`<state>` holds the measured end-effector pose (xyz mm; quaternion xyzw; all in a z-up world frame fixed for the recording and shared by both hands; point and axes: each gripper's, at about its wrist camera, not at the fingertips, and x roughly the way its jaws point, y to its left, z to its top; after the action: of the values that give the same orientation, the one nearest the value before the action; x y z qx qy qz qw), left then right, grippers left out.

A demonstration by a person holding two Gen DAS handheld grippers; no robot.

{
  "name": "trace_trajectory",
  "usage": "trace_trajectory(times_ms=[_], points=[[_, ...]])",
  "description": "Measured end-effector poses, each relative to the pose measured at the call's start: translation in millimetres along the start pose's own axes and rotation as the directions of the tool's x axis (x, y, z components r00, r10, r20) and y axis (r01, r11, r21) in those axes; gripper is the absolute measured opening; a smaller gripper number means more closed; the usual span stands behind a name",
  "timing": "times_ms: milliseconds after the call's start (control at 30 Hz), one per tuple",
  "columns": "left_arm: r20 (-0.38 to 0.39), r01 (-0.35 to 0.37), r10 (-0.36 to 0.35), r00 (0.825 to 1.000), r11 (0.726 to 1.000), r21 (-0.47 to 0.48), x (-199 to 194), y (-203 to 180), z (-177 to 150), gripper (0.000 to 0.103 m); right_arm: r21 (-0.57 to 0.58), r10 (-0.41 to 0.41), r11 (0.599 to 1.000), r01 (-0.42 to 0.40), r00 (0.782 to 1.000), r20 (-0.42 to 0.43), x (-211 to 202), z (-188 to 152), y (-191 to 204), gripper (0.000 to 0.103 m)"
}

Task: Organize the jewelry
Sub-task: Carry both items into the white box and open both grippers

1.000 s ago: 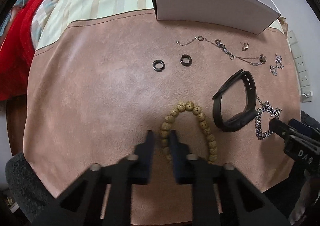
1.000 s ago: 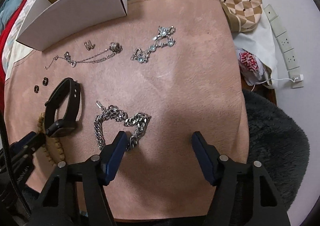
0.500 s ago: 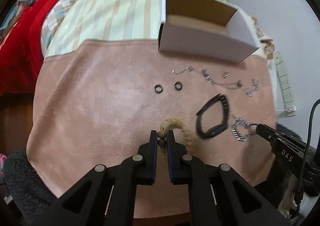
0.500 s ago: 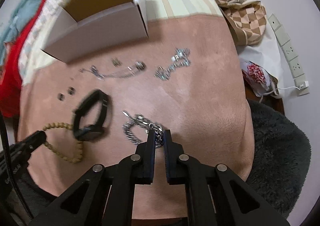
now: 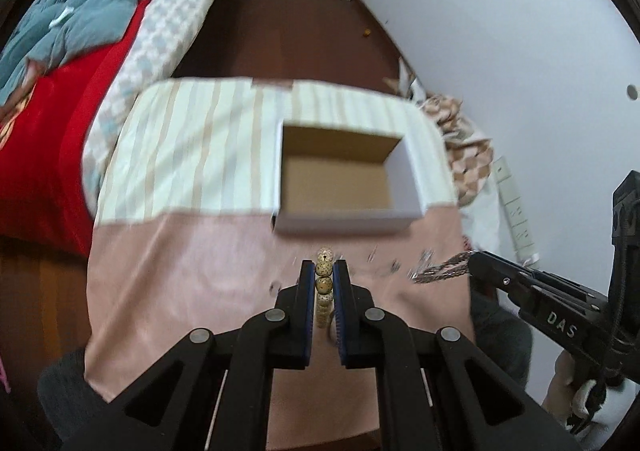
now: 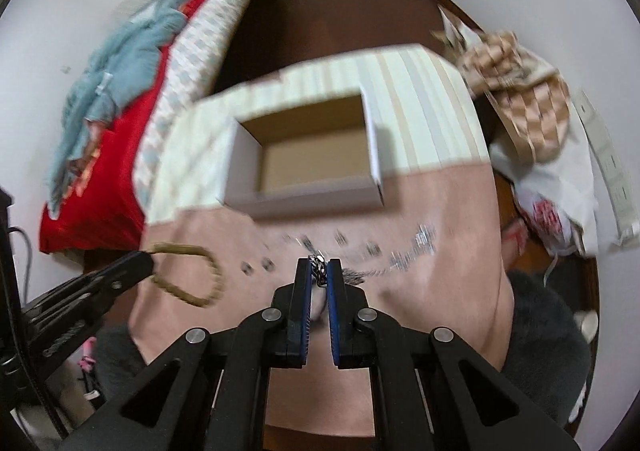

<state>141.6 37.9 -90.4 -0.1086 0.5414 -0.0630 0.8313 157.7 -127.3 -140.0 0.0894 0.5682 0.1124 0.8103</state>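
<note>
Above pink mat [image 5: 200, 271], left hand-held gripper [image 5: 324, 283] clamping bead bracelet [image 5: 324, 275], right hand-held gripper [image 6: 318, 277] clamping chain [image 6: 319, 271].

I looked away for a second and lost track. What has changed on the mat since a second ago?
Both pieces got grabbed and lifted. The left hand-held gripper closed on the bead bracelet and raised it off the pink mat; the right hand-held gripper went from open to clamped on the silver chain bracelet and lifted it too, both moving toward the open box. The box stayed put and has nothing in it.

Table under a pink suede-like mat [image 5: 192, 291] and striped cloth [image 5: 192, 155], open cardboard box [image 5: 344, 187] across both, blurred small jewelry pieces [image 6: 412, 251] on the mat
</note>
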Motion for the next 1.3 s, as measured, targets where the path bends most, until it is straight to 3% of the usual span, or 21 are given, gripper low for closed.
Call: trace_trajectory(times_ms=[167,367,633,833,867,933,1000,1067,1167,1233,1300], points=[[0.008,0.051,-0.051,0.999,0.998,-0.019,18,-1,52,0.006,-0.062,0.009,0.998,-0.006,0.999,0.039,-2,53,18,0.008],[-0.057,0.064,-0.065,0.996,0.998,-0.026,71,2,98,0.006,-0.093,-0.036,0.995,0.034,0.999,-0.022,51,107,19,0.008],[-0.166,0.094,-0.099,0.981,0.995,-0.038,133,7,123,0.006,-0.077,-0.045,0.996,0.036,0.992,-0.119,114,140,-1,0.008],[-0.222,0.098,-0.116,0.968,0.991,-0.090,148,12,127,0.008,-0.061,0.027,0.997,-0.038,0.984,-0.178,131,152,-5,0.009],[-0.220,0.090,-0.107,0.970,0.992,-0.086,148,12,127,0.011,-0.055,0.033,0.997,-0.045,0.981,-0.193,133,153,-6,0.009],[-0.205,0.043,-0.054,0.977,0.997,-0.058,142,9,127,0.031,-0.042,0.044,0.998,-0.054,0.975,-0.218,137,153,-8,0.010],[-0.175,0.017,-0.025,0.984,0.999,-0.046,133,9,127,0.068,-0.035,0.027,0.999,-0.035,0.976,-0.214,134,153,-11,0.028],[-0.143,-0.013,0.008,0.990,0.999,-0.031,124,11,128,0.070,-0.047,-0.005,0.999,-0.005,0.980,-0.197,128,151,-11,0.041],[-0.093,-0.105,0.106,0.990,0.994,0.008,111,12,125,0.073,-0.090,-0.089,0.993,0.074,0.982,-0.169,119,144,-9,0.044],[-0.061,-0.146,0.147,0.987,0.989,0.019,105,15,122,0.080,-0.117,-0.153,0.984,0.136,0.977,-0.148,114,138,-8,0.053],[-0.034,-0.188,0.189,0.981,0.982,0.030,101,17,115,0.089,-0.137,-0.224,0.969,0.206,0.966,-0.129,113,127,-8,0.075]])
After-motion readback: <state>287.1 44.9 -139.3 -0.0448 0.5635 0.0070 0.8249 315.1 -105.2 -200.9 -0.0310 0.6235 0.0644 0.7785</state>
